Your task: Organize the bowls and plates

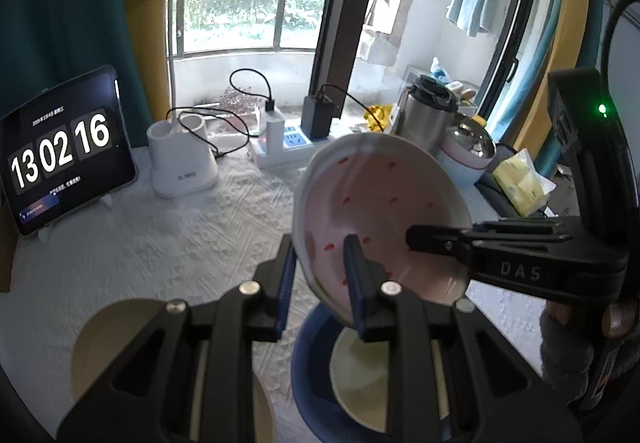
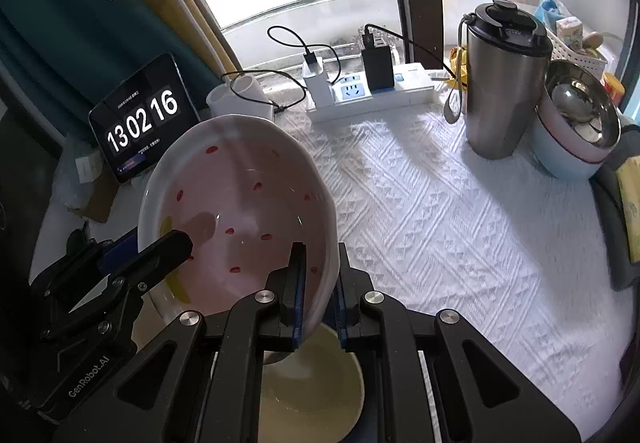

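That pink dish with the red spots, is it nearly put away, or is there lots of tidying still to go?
Already stacked: a cream plate sits inside a blue dish on the table. In hand: the pink spotted dish is held tilted above that stack, with the left gripper and right gripper each clamped on its rim. Left: setting it down, and a tan plate lies apart beside the stack.

I see bright daylight from window, glare washing panes; soft shadows on white cloth; heavy fisheye bend, dark corners; slight blur at edges.
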The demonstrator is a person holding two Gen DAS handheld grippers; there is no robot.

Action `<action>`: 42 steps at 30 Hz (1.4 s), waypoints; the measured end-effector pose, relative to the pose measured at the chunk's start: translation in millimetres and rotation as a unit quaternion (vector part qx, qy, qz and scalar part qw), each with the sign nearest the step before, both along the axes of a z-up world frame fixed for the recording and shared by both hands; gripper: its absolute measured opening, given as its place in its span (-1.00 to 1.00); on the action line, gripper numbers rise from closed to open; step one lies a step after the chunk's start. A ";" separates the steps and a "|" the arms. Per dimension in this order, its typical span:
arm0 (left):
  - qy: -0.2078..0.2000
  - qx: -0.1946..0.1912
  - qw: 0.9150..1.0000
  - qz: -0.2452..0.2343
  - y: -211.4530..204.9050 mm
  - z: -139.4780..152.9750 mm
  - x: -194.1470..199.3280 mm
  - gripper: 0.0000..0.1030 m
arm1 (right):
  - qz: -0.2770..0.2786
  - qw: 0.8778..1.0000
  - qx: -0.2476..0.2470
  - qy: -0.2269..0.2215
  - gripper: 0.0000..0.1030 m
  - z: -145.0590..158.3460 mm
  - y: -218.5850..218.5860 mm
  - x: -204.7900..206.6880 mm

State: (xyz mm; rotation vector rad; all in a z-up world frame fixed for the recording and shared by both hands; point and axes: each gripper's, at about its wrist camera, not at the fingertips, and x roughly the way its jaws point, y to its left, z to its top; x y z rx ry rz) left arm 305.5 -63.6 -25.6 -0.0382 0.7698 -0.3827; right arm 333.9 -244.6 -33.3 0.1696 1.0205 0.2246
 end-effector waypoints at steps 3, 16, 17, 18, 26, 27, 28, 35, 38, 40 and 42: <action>-0.001 0.000 1.000 -0.001 -1.1 0.2 -8.4 -0.52 | -0.001 1.000 0.001 -0.001 -0.73 -0.3 0.0 -7.3; 0.002 0.001 1.000 -0.007 -4.5 -6.3 -33.3 -0.52 | -0.006 1.000 -0.002 0.006 -0.73 -10.3 -0.5 -37.2; 0.002 0.001 1.000 -0.008 -4.7 -6.5 -34.7 -0.52 | -0.007 1.000 -0.002 0.005 -0.73 -10.7 -0.5 -39.7; 0.001 0.002 1.000 -0.008 -4.9 -6.3 -36.6 -0.52 | -0.007 1.000 -0.002 0.005 -0.73 -10.6 -0.4 -41.3; 0.008 0.003 1.000 -0.009 -4.8 -13.1 -48.0 -0.53 | -0.010 1.000 0.000 0.008 -0.73 -15.6 -0.3 -53.6; 0.010 0.002 1.000 -0.010 -4.8 -14.4 -49.0 -0.52 | -0.009 1.000 0.000 0.009 -0.73 -16.4 -0.1 -54.5; 0.012 0.002 1.000 -0.010 -4.8 -15.9 -50.0 -0.52 | -0.010 1.000 -0.001 0.011 -0.73 -17.2 0.0 -55.3; 0.022 0.002 1.000 -0.011 -5.9 -27.5 -56.4 -0.52 | -0.010 1.000 -0.003 0.021 -0.73 -26.3 2.3 -64.0; 0.028 0.004 1.000 -0.014 -6.0 -32.2 -58.5 -0.52 | -0.011 1.000 -0.004 0.027 -0.73 -31.3 2.4 -67.0; 0.030 0.004 0.999 -0.015 -6.5 -34.4 -59.8 -0.52 | -0.012 0.999 -0.005 0.031 -0.73 -34.7 2.9 -68.5; 0.032 0.005 0.999 -0.015 -7.0 -37.4 -60.6 -0.52 | -0.012 0.999 -0.005 0.035 -0.73 -38.0 2.8 -70.2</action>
